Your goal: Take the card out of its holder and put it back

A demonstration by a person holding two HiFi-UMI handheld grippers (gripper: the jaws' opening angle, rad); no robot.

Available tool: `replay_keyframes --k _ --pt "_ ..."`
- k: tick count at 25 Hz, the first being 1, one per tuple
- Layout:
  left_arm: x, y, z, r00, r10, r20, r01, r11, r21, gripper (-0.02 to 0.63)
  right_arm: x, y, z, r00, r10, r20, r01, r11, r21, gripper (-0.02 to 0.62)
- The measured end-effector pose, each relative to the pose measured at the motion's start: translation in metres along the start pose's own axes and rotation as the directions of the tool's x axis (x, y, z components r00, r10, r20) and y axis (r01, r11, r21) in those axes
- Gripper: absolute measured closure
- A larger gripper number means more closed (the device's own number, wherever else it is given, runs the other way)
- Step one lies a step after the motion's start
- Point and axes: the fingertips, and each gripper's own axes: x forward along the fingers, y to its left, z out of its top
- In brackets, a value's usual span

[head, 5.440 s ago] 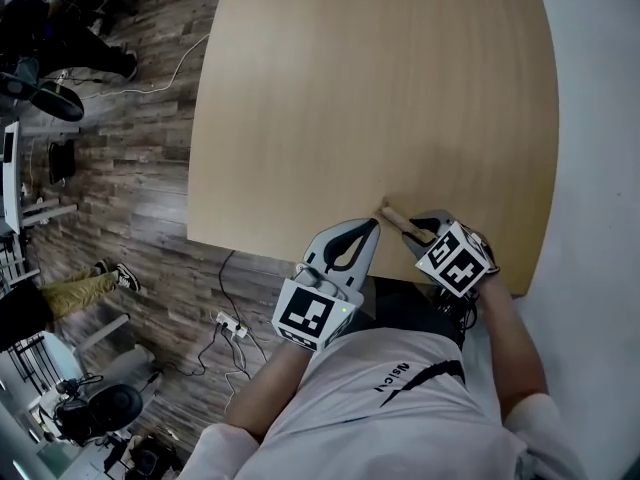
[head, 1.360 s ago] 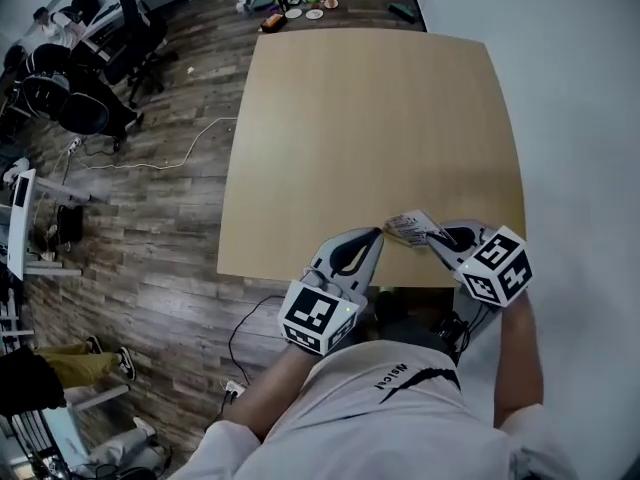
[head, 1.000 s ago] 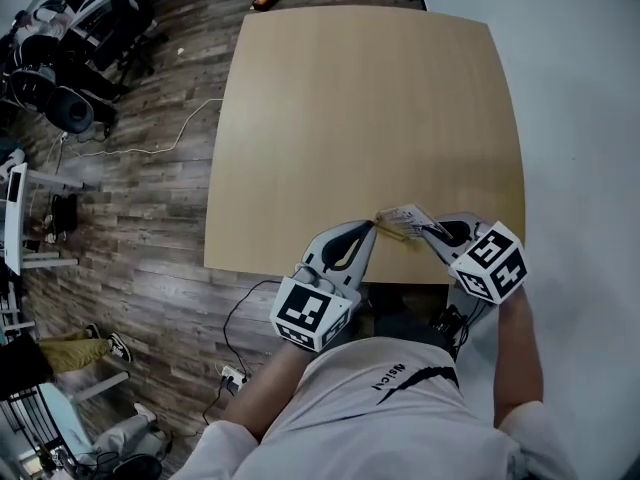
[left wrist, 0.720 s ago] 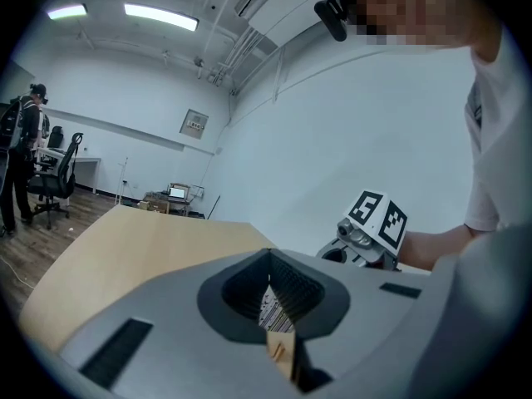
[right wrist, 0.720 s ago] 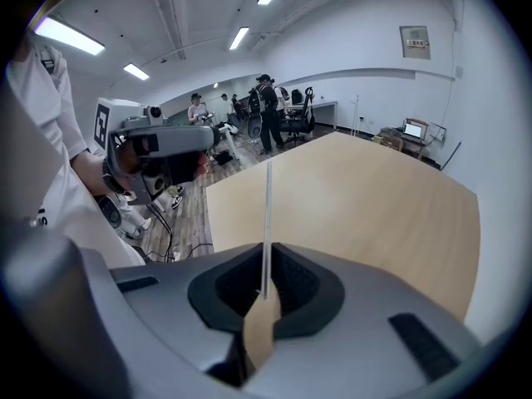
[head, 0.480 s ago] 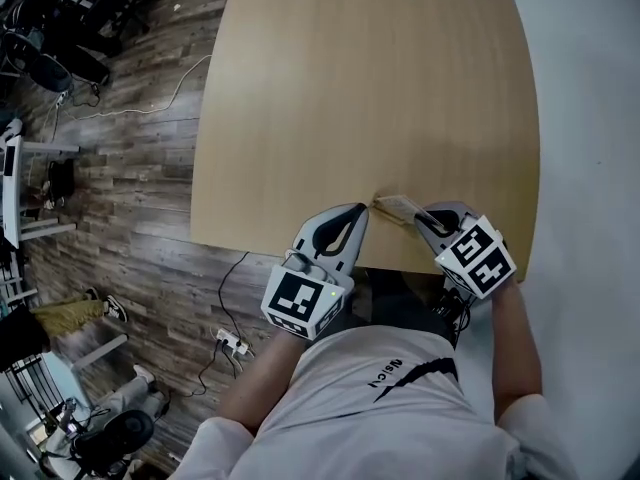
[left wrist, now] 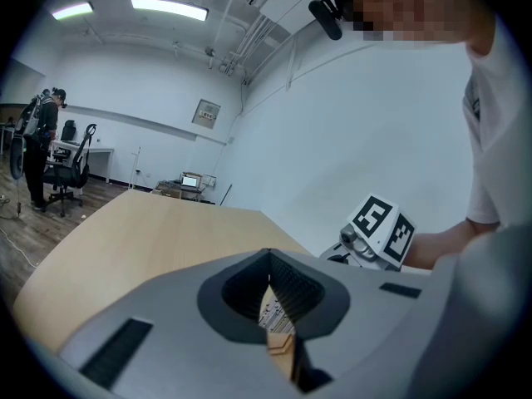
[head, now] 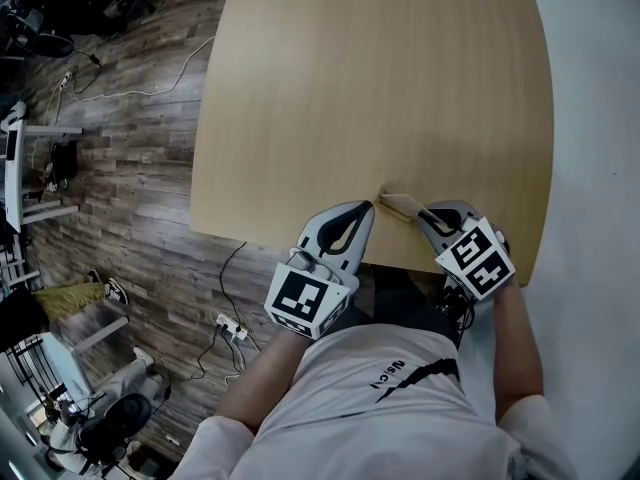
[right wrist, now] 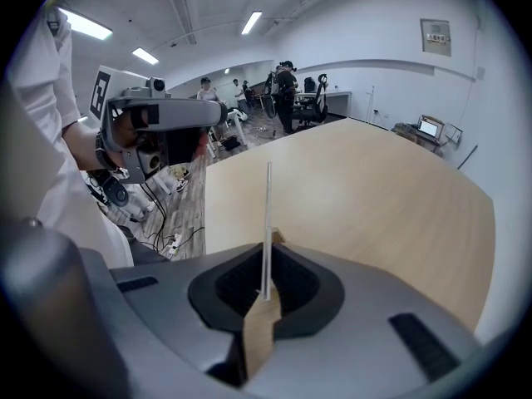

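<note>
A thin white printed card (head: pixel 400 206) sits in a brown paper holder (right wrist: pixel 259 332) just above the table's near edge. In the right gripper view the card (right wrist: pixel 267 214) stands edge-on, rising out of the brown holder. My right gripper (head: pixel 420 214) is shut on the holder's near end. My left gripper (head: pixel 373 206) is shut on the opposite end, where the printed card (left wrist: pixel 273 312) and a brown corner (left wrist: pixel 283 349) show between its jaws. How far the card sits inside the holder is hidden.
The light wooden table (head: pixel 370 88) stretches away from me with nothing else on it. Its near edge (head: pixel 290 240) lies under both grippers. Left of the table, cables and a power strip (head: pixel 230 324) lie on the wood floor. People and office chairs (right wrist: pixel 287 90) are far off.
Since 1.4 s ago the card has turned from face-up, print showing, to nearly edge-on. Both grippers stay shut at its two ends over the near table edge.
</note>
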Motion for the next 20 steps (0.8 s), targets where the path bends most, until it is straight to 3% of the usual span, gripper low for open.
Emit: replay_keyframes --k 20 --pt "-0.002 0.011 0.001 0.999 0.032 0.008 -0.032 0.999 -0.033 0.594 0.011 -0.001 -0.005 0.989 0.039 -0.141 -0.044 0.998 -0.032 0.569"
